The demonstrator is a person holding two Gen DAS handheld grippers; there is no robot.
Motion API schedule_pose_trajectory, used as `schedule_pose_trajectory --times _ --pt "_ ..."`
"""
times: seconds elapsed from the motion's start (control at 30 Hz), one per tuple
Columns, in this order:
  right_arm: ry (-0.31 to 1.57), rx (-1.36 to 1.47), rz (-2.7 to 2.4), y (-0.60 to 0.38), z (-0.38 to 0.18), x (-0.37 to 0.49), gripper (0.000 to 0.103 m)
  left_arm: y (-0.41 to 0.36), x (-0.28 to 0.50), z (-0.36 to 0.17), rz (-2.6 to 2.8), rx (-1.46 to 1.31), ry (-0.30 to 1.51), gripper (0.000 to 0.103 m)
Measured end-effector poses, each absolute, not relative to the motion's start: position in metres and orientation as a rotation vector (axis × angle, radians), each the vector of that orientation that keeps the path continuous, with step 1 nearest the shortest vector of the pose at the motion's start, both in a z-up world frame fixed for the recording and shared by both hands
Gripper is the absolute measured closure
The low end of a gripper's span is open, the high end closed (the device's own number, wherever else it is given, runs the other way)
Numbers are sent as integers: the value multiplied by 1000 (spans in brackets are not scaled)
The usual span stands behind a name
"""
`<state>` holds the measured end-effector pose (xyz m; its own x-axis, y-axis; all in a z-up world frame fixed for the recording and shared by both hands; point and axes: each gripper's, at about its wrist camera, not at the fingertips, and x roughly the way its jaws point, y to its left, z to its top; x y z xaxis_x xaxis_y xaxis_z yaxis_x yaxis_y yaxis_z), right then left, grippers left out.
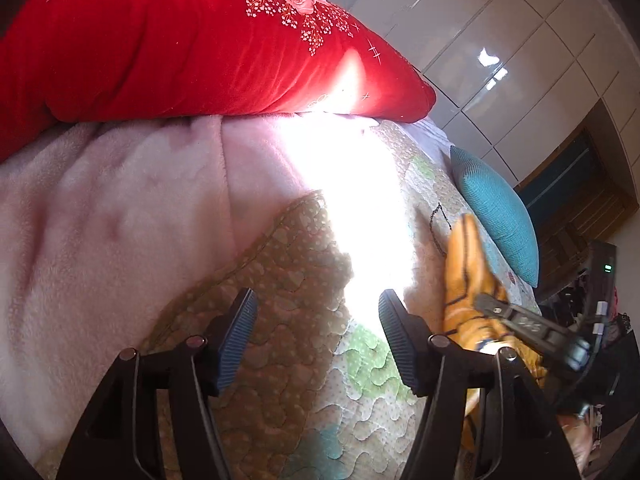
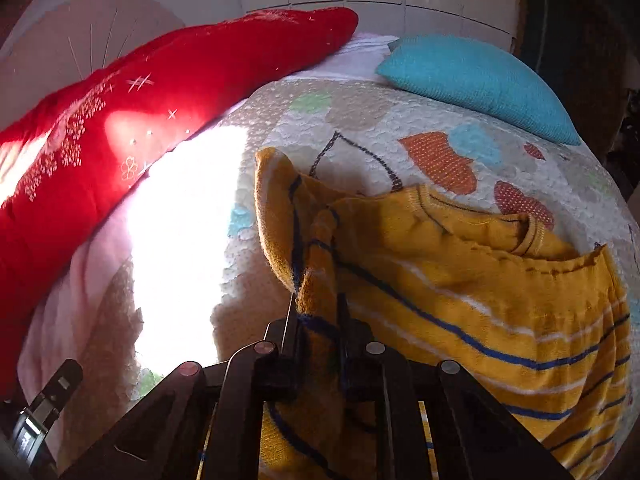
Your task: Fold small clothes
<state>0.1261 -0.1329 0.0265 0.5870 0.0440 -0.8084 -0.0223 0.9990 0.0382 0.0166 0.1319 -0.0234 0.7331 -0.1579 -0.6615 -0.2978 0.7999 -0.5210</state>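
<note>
A small yellow sweater (image 2: 480, 288) with blue and white stripes lies on the quilted bedspread (image 2: 360, 128). My right gripper (image 2: 318, 300) is shut on a bunched fold of the sweater, near one sleeve, and lifts it a little. In the left wrist view my left gripper (image 1: 318, 316) is open and empty above the bedspread (image 1: 288, 312). The sweater (image 1: 468, 280) is to its right, with the right gripper (image 1: 520, 320) over it.
A red embroidered quilt (image 2: 160, 112) lies along the far left of the bed. A pink fleece blanket (image 1: 100, 220) is under it. A teal cushion (image 2: 480, 80) sits at the far right. A bright patch of sunlight crosses the bed. White wardrobe doors (image 1: 520, 60) stand behind.
</note>
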Motion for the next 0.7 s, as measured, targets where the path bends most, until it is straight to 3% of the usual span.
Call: schedule_pose_trajectory --times 0.23,0.43,0.53,0.7 --pt "835 248 -86 -309 71 77 90 88 14 -11 10 -573 732 39" --pt "896 415 -130 -423 23 42 90 22 11 -6 -146 -488 774 38" --pt "881 485 -142 -451 11 24 102 -14 7 -9 -198 -417 836 38" --pt "842 553 -162 -489 10 2 99 -53 -4 -6 -234 -304 872 38"
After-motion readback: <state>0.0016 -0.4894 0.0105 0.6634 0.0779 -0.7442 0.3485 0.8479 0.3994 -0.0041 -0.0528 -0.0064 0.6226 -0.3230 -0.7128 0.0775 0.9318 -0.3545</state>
